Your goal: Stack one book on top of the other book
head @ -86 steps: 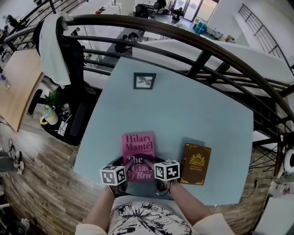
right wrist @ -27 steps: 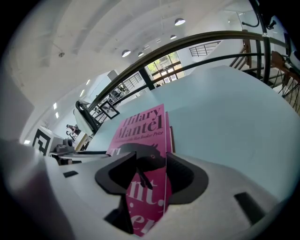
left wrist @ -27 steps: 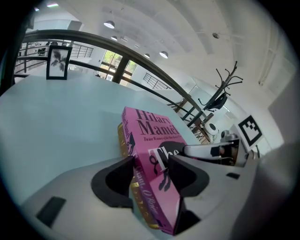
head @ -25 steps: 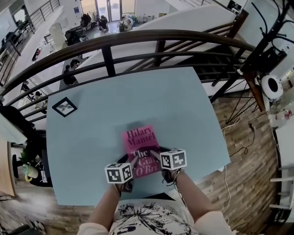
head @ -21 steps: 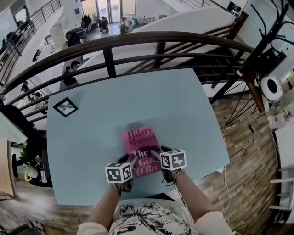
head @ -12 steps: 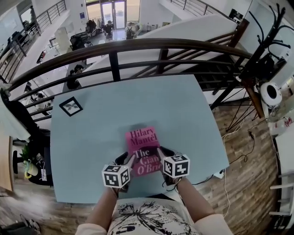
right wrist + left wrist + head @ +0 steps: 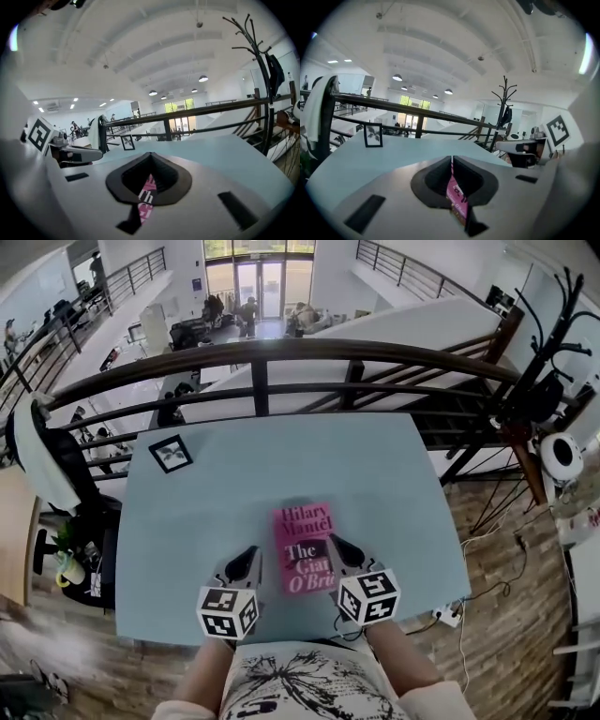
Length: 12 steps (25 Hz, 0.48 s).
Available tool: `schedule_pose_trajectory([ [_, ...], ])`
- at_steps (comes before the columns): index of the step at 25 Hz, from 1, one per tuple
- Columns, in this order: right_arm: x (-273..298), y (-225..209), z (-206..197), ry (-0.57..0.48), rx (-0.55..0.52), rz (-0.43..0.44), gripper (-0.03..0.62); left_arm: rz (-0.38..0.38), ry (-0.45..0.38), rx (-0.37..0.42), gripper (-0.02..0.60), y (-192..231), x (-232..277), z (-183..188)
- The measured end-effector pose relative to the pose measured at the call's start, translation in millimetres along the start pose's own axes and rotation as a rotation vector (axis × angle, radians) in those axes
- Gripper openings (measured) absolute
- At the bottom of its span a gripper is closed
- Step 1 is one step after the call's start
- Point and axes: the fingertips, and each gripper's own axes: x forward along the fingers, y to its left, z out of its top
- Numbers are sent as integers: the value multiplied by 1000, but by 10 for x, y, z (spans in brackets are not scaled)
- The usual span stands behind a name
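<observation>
A pink book lies flat on the pale blue table; a sliver of it shows under the jaws of each gripper view. No second book shows anywhere. My left gripper hovers just left of the book's near half, jaws shut and empty. Off the book's near right edge my right gripper is also shut on nothing. Both are raised off the table and point roughly level across it.
A small black picture frame stands at the table's far left. A dark railing runs behind the table, a coat stand rises at the right, and a chair draped in white cloth sits at the left.
Both grippers left the pink book's near corners, rose and drew back toward me, and their jaws closed. The brown book seen earlier beside the pink one no longer shows.
</observation>
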Motion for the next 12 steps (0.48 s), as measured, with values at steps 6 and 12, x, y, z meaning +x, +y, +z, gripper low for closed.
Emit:
schedule_pose_trajectory([
  [6,-306,348,530,-221,-119,53,-6,39,-181,89,17,35,-537,488],
  [12,-497,680,803,-328,-217,103,-6,35,-344,218,17,-92,-1011,909],
])
